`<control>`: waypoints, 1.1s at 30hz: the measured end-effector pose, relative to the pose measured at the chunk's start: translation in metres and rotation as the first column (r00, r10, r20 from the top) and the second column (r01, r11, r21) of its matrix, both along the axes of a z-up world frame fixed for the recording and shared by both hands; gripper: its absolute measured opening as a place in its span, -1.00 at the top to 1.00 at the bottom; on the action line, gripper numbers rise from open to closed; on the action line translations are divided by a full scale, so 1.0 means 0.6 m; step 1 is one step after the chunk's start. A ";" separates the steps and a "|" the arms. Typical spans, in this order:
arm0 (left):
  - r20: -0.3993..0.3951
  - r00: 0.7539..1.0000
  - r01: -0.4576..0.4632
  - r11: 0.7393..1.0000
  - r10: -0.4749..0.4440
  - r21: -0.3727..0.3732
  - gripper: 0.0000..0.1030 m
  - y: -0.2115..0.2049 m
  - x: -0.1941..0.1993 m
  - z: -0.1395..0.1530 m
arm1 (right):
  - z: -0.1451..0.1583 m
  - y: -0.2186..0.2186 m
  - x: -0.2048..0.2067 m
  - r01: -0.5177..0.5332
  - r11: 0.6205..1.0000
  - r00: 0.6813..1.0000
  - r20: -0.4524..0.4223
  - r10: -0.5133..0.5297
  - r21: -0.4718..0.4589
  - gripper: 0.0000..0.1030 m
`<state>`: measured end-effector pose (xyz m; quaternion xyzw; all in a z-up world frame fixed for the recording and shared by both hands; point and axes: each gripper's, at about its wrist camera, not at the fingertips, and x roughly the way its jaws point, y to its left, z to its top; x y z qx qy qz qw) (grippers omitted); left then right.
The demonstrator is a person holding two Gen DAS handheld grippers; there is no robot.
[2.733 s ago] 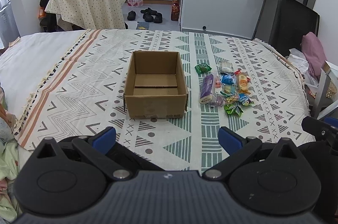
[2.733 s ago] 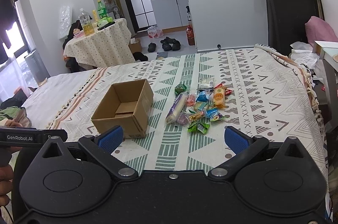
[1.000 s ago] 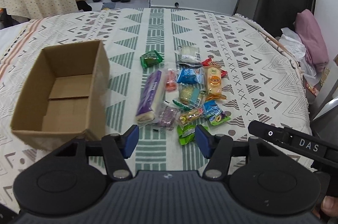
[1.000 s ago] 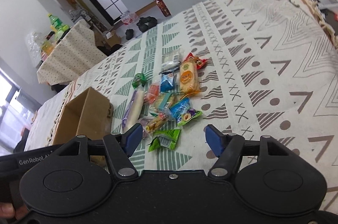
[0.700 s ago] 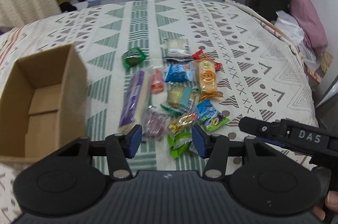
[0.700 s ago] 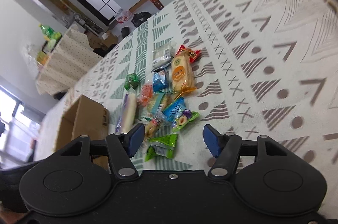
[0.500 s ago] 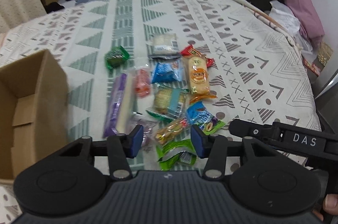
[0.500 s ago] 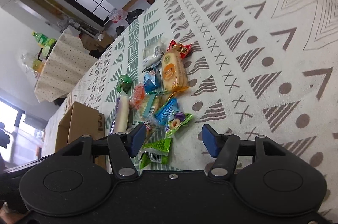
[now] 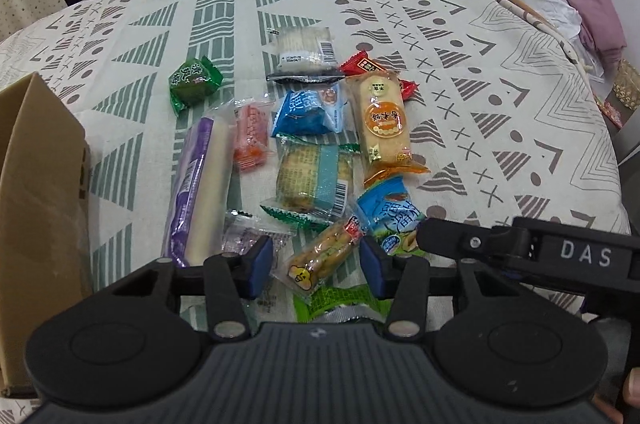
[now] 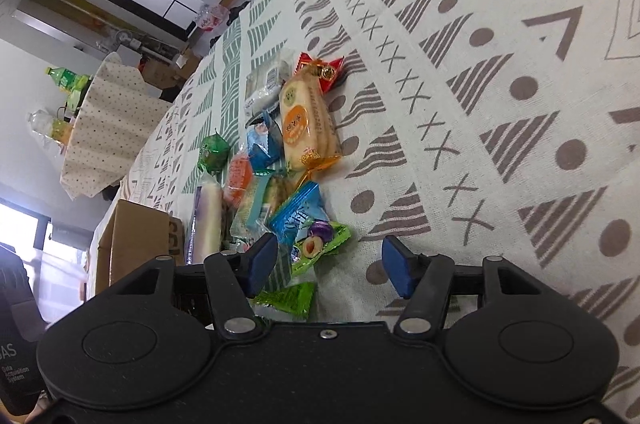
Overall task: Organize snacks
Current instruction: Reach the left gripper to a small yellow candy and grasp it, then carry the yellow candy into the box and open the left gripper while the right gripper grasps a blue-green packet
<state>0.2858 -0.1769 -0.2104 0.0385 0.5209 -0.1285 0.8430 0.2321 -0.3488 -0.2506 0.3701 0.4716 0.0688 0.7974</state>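
While all snacks (image 9: 308, 164) are lying loose ahead, left claw (image 9: 316, 264) is straddling a biscuit pack (image 9: 324, 256), part-open; box (image 9: 40, 184) off left, nothing visibly packed.

I see a matt woven cloth sheet (image 9: 460, 36) under everything, its printed pattern flat and unglossy. The box (image 9: 38, 184) is plain brown corrugated cardboard, matt, with a slightly rough raw edge. The snack wrappers are thin plastic film: the green packet (image 9: 194, 82) and blue packet (image 9: 306, 110) are glossy and crinkled, the long purple pack (image 9: 198, 180) smooth with a soft sheen, the orange cake pack (image 9: 382, 120) clear and shiny. My left gripper (image 9: 316, 266) is matt black plastic with a ribbed housing, bright metal pivot pins and blue pads that look rubbery. My right gripper (image 10: 328, 266) shows the same finish.
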 end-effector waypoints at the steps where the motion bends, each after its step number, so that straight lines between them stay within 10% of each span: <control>1: -0.001 1.000 0.003 1.000 -0.003 0.000 0.08 -0.001 0.001 -0.001 | -0.001 0.001 0.002 0.000 1.000 1.000 0.002 0.000 0.001 -0.14; 5: -0.003 1.000 0.014 1.000 -0.014 -0.011 0.10 -0.007 0.001 -0.004 | -0.004 0.007 0.014 0.002 1.000 1.000 0.010 -0.001 -0.018 -0.14; 10: -0.058 0.998 -0.008 0.999 0.005 -0.040 0.67 0.001 0.004 -0.012 | 0.000 0.023 0.025 -0.021 0.997 0.999 0.024 0.023 -0.081 -0.14; 33: 0.062 0.990 -0.119 0.991 0.123 -0.067 0.68 0.080 -0.045 0.113 | 0.072 0.081 0.012 -0.071 0.981 0.983 0.154 0.099 -0.178 0.44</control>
